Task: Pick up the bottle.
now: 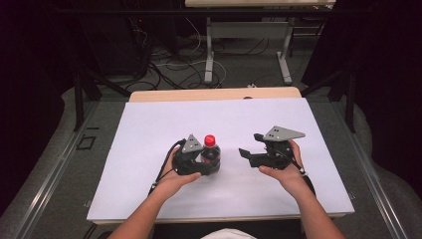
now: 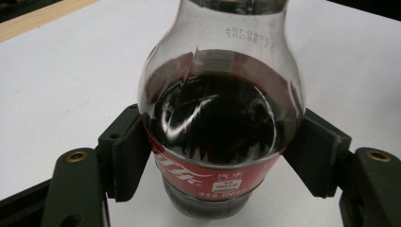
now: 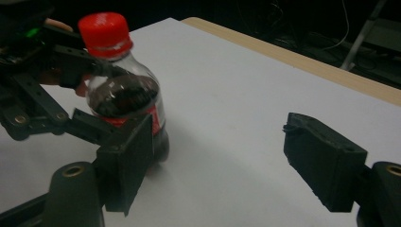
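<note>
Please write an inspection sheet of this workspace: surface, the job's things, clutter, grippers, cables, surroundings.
Surface: white sheet over a wooden table.
Job's things: small cola bottle, red cap on, upright, dark drink inside.
Clutter: nothing seen.
Grippers: left gripper shut on the bottle's body at its red label; right gripper open, holds nothing, apart from the bottle.
Cables: black cable trails from the left gripper; loose cables on the floor behind.
Surroundings: dark room, second table's legs behind.

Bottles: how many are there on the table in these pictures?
1. The bottle, with a red cap and dark drink inside, stands left of the middle of the white table, clamped in the left gripper. Its label band sits between the pads.
</note>
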A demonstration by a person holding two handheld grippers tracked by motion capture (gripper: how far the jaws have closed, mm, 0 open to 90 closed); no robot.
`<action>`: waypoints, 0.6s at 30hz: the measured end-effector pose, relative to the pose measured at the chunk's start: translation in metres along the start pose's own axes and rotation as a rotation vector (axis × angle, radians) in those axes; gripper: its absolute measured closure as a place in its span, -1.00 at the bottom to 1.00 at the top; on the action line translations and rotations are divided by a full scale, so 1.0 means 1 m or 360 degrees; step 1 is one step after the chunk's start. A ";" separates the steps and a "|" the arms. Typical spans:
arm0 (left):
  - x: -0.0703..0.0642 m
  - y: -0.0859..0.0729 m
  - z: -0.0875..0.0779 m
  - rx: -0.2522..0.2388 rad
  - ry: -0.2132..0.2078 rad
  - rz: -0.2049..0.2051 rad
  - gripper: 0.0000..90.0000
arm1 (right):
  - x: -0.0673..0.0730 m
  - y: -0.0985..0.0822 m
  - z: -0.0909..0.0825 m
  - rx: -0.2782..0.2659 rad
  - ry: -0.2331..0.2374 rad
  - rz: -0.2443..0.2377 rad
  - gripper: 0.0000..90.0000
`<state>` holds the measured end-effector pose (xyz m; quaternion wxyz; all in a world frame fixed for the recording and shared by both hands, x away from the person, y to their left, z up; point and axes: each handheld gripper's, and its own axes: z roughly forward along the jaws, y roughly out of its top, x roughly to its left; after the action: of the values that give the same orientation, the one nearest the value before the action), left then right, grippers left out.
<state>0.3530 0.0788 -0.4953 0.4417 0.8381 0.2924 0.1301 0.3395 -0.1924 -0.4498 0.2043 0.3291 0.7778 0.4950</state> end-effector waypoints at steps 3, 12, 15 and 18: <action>-0.003 0.000 0.002 0.0014 -0.0014 0.0023 -0.34 | 0.007 0.008 0.002 -0.0019 0.0041 -0.0019 -0.44; -0.010 -0.001 0.008 0.0041 -0.0042 0.0031 -0.34 | 0.020 0.023 0.008 -0.0021 0.0127 -0.0046 -0.36; -0.012 -0.001 0.010 0.0039 -0.0051 0.0038 -0.34 | 0.024 0.026 0.011 -0.0023 0.0148 -0.0041 -0.35; -0.013 0.000 0.011 0.0040 -0.0057 0.0048 -0.34 | 0.026 0.029 0.013 -0.0026 0.0152 -0.0074 -0.34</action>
<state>0.3476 0.0637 -0.5014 0.4343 0.8501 0.2733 0.1181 0.3386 -0.1565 -0.4287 0.1813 0.2852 0.7900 0.5115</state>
